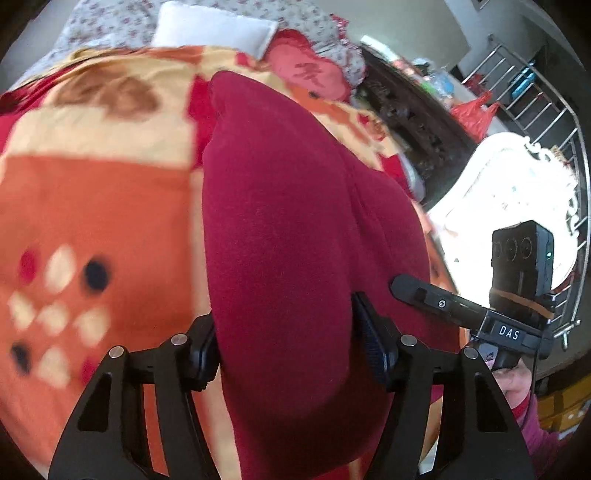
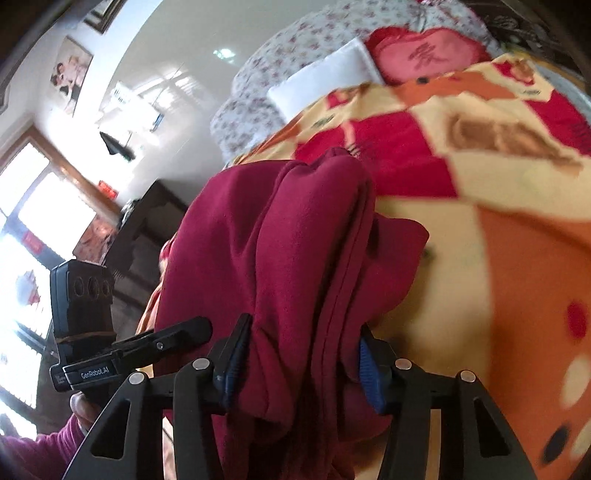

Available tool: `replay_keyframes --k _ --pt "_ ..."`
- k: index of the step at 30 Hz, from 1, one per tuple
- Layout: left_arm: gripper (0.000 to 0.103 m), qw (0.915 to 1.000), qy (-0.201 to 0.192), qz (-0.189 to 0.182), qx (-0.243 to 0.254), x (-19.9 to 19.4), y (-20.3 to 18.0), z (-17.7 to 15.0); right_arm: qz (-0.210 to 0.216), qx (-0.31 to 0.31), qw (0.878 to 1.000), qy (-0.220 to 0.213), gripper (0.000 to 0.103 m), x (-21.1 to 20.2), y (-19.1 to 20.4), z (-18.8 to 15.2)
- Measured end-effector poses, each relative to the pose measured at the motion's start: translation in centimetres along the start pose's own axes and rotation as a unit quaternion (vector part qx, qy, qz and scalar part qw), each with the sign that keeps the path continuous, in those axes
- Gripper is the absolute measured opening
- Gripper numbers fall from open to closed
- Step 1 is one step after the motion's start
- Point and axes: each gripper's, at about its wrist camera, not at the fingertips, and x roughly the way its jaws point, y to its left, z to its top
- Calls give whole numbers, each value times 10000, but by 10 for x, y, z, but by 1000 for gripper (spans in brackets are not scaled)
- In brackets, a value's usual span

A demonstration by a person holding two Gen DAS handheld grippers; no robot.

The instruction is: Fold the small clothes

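Holding the garment up for a fold

Hanging between both tools, the dark red garment (image 1: 295,229) is lifted over the patterned blanket (image 1: 92,206). The left gripper (image 1: 286,347) and right gripper (image 2: 297,363) each pinch bunched cloth, probably to carry one edge across.

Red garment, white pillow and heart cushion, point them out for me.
Red garment (image 1: 288,221): left wrist view, middle of cloth.
White pillow (image 1: 210,26): left wrist view, top face.
Heart cushion (image 2: 424,55): right wrist view, centre.

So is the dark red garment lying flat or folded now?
Folded, bunched: the dark red garment shows several stacked layers between the right gripper; the left gripper also holds it.
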Motion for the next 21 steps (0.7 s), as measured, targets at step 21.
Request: replay_keyframes --k 21 --pt "68 9855 -604 1577 181 -14 7 -24 -741 -1362 9877 187 47 9 89 -41"
